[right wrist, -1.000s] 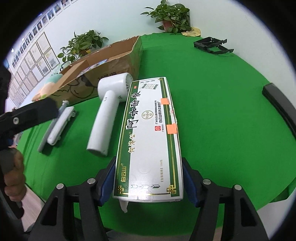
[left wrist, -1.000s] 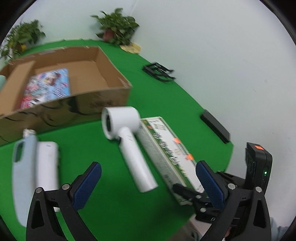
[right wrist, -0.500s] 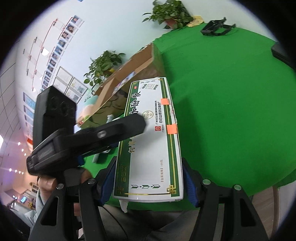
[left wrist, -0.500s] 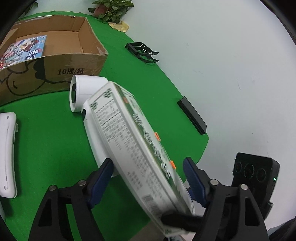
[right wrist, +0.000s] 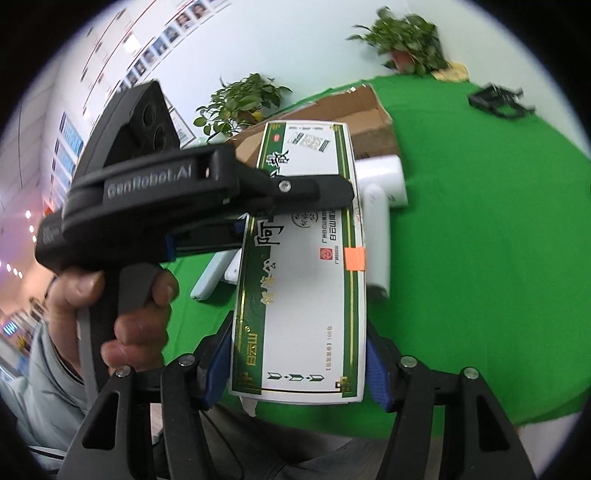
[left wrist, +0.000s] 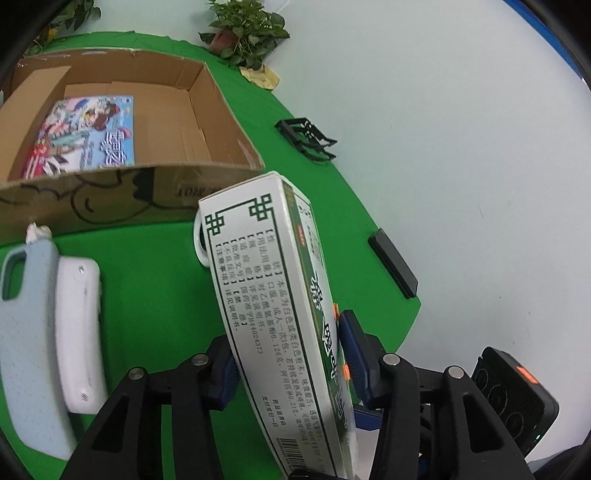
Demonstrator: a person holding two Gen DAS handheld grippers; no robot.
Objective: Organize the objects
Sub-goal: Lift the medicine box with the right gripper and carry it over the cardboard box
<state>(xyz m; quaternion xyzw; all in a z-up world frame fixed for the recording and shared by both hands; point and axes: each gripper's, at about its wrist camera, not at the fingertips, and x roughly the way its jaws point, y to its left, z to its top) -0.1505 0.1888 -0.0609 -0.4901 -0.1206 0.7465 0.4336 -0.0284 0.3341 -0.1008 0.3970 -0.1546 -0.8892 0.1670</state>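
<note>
A long white and green medicine box [left wrist: 273, 302] is lifted off the green table [left wrist: 155, 295]. My left gripper [left wrist: 288, 365] is shut across the box's thin sides near its middle. My right gripper [right wrist: 299, 369] is shut on the box's near end [right wrist: 306, 295]. In the right wrist view the left gripper's body [right wrist: 155, 206] clamps the box from the left. The open cardboard box [left wrist: 207, 110] stands behind with a colourful book [left wrist: 88, 136] inside. A white hair dryer [right wrist: 380, 206] lies under the lifted box.
A pale blue phone case [left wrist: 26, 332] and a white case [left wrist: 77, 328] lie at the left. A black stand [left wrist: 306, 140] and a black bar [left wrist: 393, 262] lie near the table's right edge. Potted plants [left wrist: 243, 29] stand at the back.
The right gripper lifted the medicine box off the table. The left gripper moved in and closed on the box's sides. Both now hold it.
</note>
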